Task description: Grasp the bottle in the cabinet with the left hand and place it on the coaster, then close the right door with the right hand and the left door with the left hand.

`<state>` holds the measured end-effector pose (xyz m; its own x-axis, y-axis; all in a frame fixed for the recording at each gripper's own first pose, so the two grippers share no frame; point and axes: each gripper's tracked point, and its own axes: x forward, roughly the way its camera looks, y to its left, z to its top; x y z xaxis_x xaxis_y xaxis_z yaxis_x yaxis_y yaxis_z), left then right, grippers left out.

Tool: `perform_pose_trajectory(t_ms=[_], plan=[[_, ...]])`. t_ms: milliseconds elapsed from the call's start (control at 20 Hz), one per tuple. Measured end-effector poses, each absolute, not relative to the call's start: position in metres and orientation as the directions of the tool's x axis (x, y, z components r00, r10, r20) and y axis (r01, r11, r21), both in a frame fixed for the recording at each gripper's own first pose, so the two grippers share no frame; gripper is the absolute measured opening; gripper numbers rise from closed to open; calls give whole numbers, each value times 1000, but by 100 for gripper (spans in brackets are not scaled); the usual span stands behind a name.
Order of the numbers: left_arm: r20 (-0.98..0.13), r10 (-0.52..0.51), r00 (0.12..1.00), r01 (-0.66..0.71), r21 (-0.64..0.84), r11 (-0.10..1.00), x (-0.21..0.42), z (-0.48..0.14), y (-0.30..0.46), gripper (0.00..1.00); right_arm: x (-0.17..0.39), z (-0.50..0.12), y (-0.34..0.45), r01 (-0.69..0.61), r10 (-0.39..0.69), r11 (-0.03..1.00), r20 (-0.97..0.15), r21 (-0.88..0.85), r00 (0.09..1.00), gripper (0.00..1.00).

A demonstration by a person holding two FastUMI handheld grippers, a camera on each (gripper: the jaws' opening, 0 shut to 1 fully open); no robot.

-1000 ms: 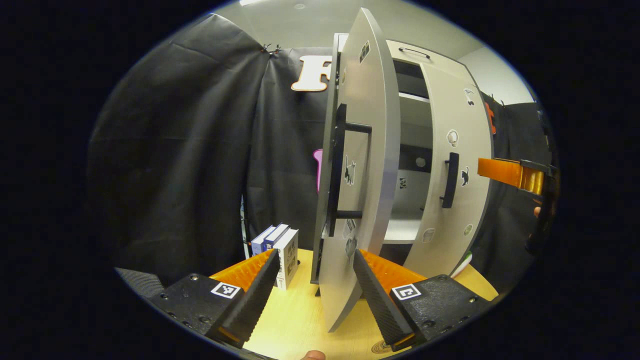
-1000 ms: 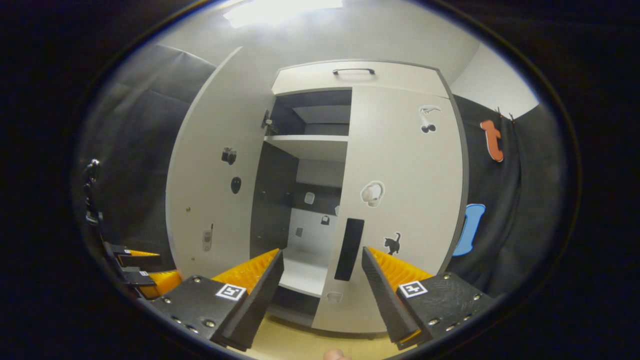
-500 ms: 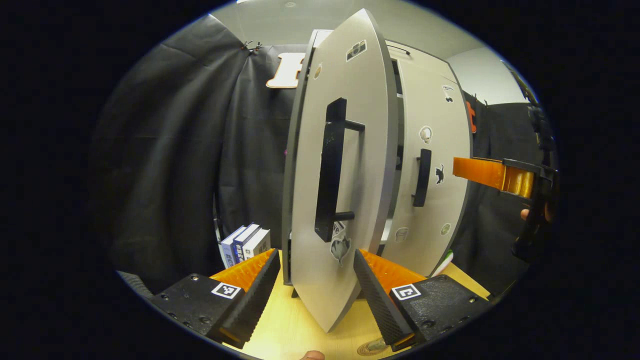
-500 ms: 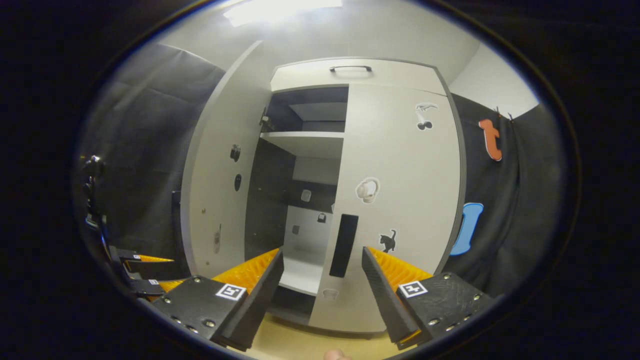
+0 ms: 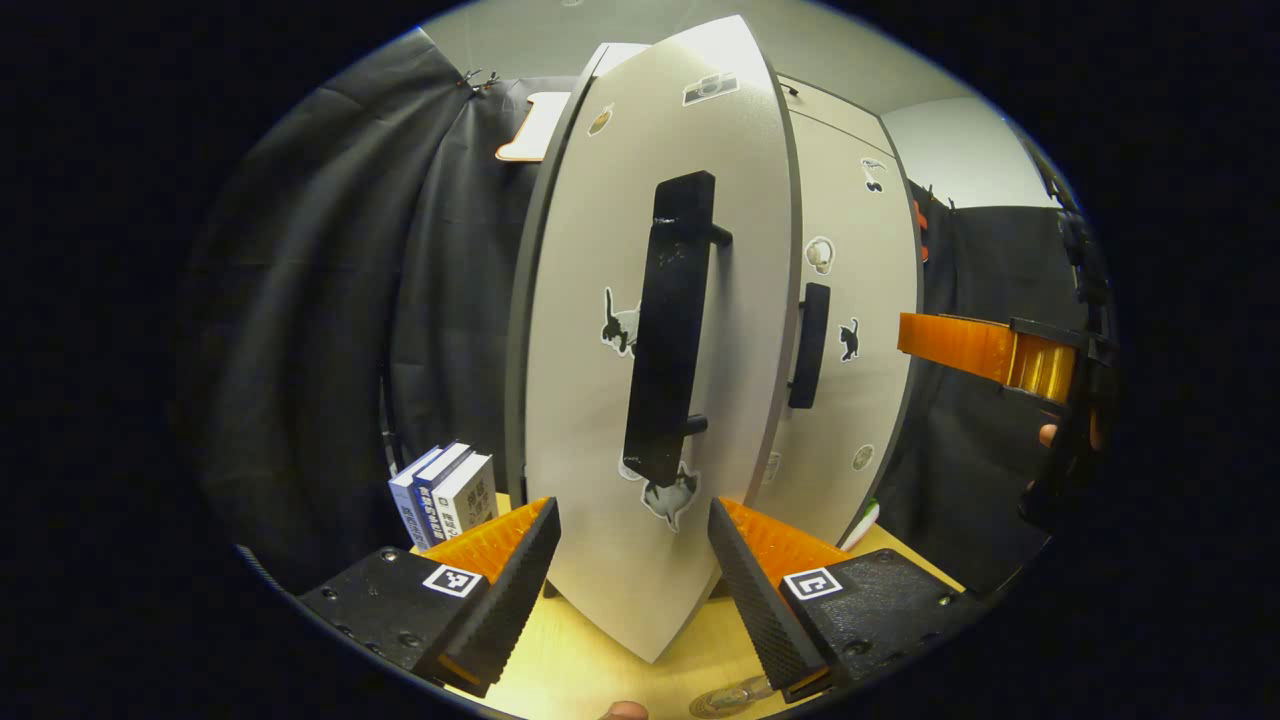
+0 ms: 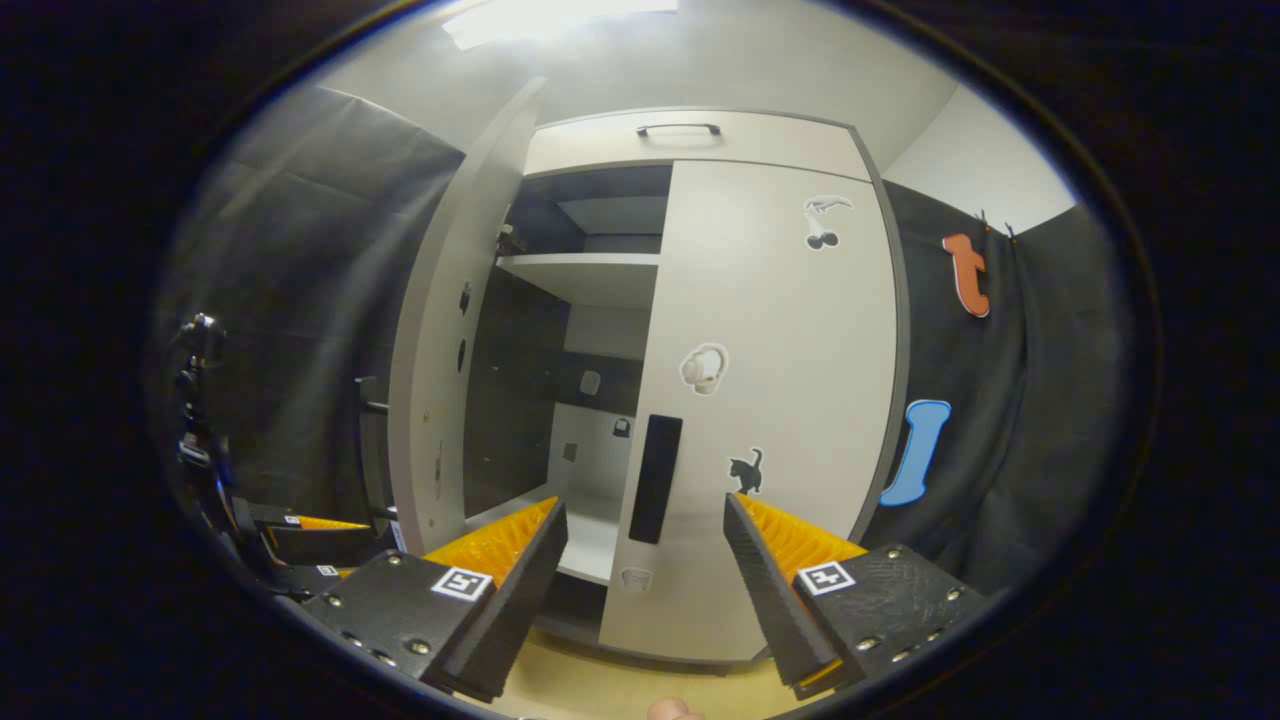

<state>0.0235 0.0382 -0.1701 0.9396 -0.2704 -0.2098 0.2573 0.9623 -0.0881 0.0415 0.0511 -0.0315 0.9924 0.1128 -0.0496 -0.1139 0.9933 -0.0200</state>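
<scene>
The white cabinet's left door (image 5: 600, 400) stands partly open right in front of my left gripper (image 5: 630, 590). That gripper is open, and the door's lower corner sits between its fingers; I cannot tell if they touch it. The door's black handle (image 5: 668, 320) faces me. In the right gripper view the same door (image 6: 435, 330) is nearly edge-on beside the dark, bare shelves (image 6: 590, 400). The right door (image 6: 770, 400) lies flush with the cabinet, its handle (image 6: 655, 478) just ahead of my open right gripper (image 6: 645, 590), which holds nothing.
Three books (image 5: 445, 490) stand on the wooden table (image 5: 590, 660) left of the cabinet. A small round thing (image 5: 735, 695) lies at the bottom edge by my left gripper's right finger. The other gripper (image 5: 1000, 350) and its hand hover at the right. Black cloth hangs all around.
The left door has swung further toward the cabinet, narrowing the opening, with my left gripper following it. The right door has stayed shut and the right gripper has barely moved.
</scene>
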Motion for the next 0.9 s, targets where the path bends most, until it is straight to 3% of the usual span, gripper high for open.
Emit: perform_pose_trajectory(t_ms=[900], plan=[[-171,-375,911,374,-41,927,90,-166,-20,94,40,-32,9,-20,18,999,-51,-50,999,93]])
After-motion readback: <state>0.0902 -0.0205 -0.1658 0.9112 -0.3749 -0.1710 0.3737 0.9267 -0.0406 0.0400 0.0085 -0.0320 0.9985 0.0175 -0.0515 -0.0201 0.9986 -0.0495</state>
